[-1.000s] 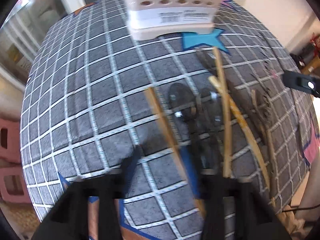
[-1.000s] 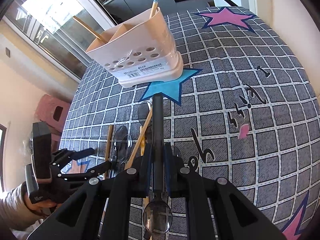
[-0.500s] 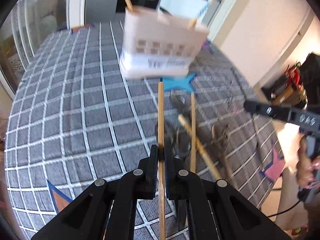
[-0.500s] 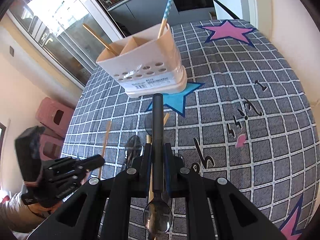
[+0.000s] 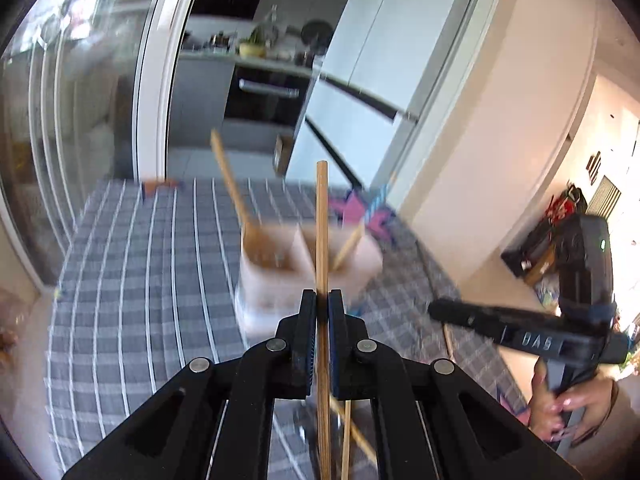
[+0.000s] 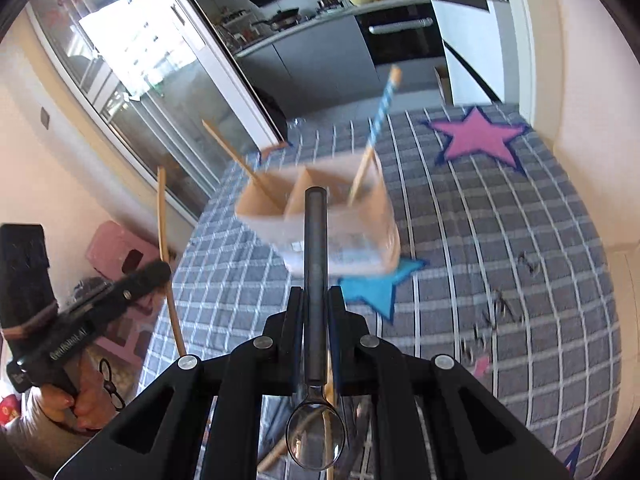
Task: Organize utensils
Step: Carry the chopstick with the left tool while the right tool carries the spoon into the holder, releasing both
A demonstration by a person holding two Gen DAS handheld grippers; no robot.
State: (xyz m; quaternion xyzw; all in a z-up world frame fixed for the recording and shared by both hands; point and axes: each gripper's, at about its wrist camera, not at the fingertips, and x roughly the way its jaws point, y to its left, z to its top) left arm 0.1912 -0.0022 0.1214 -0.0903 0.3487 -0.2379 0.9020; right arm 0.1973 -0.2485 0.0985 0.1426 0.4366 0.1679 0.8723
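Observation:
My left gripper is shut on a wooden chopstick that points up and ahead over the pink utensil holder. The holder has two compartments, with a wooden chopstick in one and a blue-patterned chopstick in the other. My right gripper is shut on a dark-handled spoon, its bowl hanging below the jaws toward me. In the right wrist view the left gripper appears at the left with its chopstick.
A grey checked cloth with a blue star and a pink star covers the table. More chopsticks lie beneath the left gripper. Pink stools stand left of the table. A glass door and kitchen lie behind.
The left gripper closed on a chopstick lying on the cloth and lifted it, tilting upward. The right gripper rose with the spoon. The holder now sits lower in both views.

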